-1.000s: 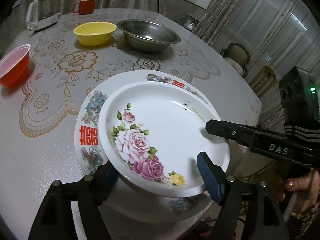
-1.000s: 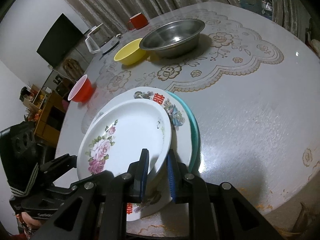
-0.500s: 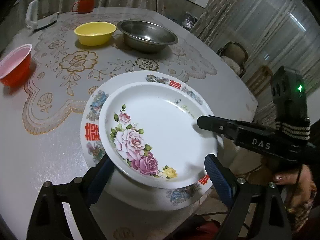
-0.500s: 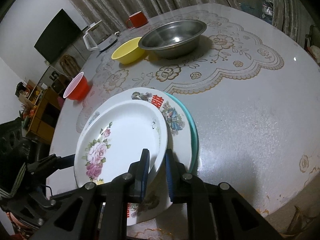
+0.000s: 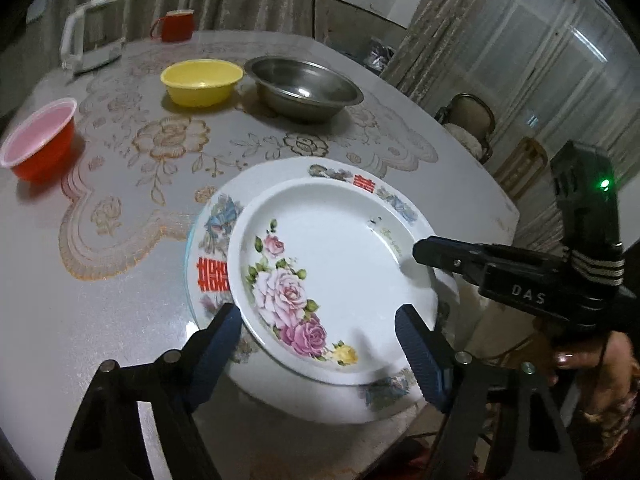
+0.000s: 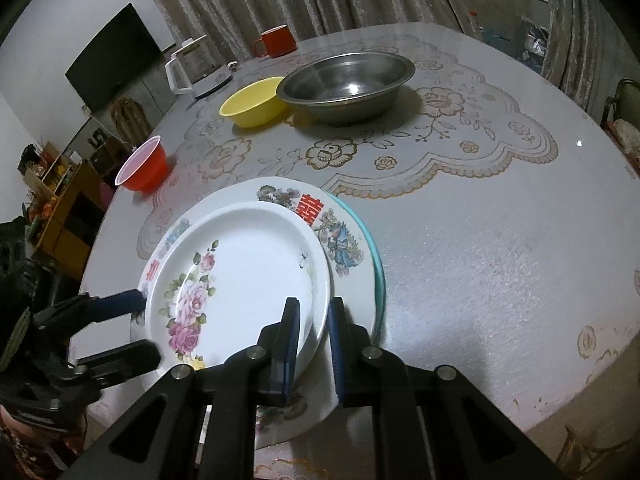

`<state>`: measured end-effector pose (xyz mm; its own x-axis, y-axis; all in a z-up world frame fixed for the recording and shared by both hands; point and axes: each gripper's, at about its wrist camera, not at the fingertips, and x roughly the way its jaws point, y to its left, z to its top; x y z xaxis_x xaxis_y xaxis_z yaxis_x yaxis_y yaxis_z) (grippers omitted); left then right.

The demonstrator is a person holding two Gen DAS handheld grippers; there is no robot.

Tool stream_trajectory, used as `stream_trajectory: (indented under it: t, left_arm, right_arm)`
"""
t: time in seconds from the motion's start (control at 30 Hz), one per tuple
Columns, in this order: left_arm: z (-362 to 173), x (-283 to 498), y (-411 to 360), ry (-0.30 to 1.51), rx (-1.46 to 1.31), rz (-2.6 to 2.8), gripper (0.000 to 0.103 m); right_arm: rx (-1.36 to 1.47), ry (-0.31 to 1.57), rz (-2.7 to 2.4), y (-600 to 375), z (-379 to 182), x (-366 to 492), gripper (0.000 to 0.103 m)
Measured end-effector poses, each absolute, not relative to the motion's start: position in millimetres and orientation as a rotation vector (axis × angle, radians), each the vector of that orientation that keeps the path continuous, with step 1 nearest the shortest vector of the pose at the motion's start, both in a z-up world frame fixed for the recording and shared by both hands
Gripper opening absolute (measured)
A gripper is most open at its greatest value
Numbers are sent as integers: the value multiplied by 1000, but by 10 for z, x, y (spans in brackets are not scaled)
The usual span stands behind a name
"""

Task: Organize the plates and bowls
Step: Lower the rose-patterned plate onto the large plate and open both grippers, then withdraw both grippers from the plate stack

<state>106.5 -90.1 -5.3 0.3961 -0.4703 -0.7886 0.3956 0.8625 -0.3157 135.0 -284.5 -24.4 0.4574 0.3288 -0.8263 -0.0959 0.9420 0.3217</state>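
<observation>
A white rose plate (image 5: 332, 276) (image 6: 240, 280) lies on a larger plate with red characters (image 5: 212, 276) (image 6: 344, 248), over a teal plate (image 6: 378, 276). My right gripper (image 6: 314, 340) is shut on the rose plate's near rim; it enters the left wrist view from the right (image 5: 420, 250). My left gripper (image 5: 320, 340) is open, its blue pads astride the plate's edge without gripping; it also shows in the right wrist view (image 6: 136, 320). A yellow bowl (image 5: 202, 82), a steel bowl (image 5: 304, 88) and a red bowl (image 5: 38, 144) stand farther back.
A red mug (image 5: 174, 26) and a white kettle (image 5: 88, 38) stand at the table's far side. The plate stack sits near the round table's edge (image 5: 496, 200). Chairs (image 5: 468, 120) stand beyond the table on the right.
My left gripper has drawn back from the rose plate and opened wider. My right gripper keeps its grip on the rim, and the plate has settled onto the stack.
</observation>
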Motion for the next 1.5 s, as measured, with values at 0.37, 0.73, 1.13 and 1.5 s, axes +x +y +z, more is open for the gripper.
stream_trajectory:
  t: [0.37, 0.73, 1.13, 1.5]
  left_arm:
    - [-55, 1028, -891, 981, -78, -536, 85]
    - [67, 999, -729, 919, -82, -403, 95]
    - [89, 1003, -660, 920, -56, -319, 98]
    - [78, 1245, -738, 955, -34, -290, 99]
  right_arm:
    - [207, 1062, 274, -2766, -218, 1287, 28]
    - [260, 1071, 272, -2796, -215, 1248, 28]
    - [254, 1048, 274, -2797, -139, 1201, 28]
    - [286, 1019, 280, -2916, -94, 1408, 28]
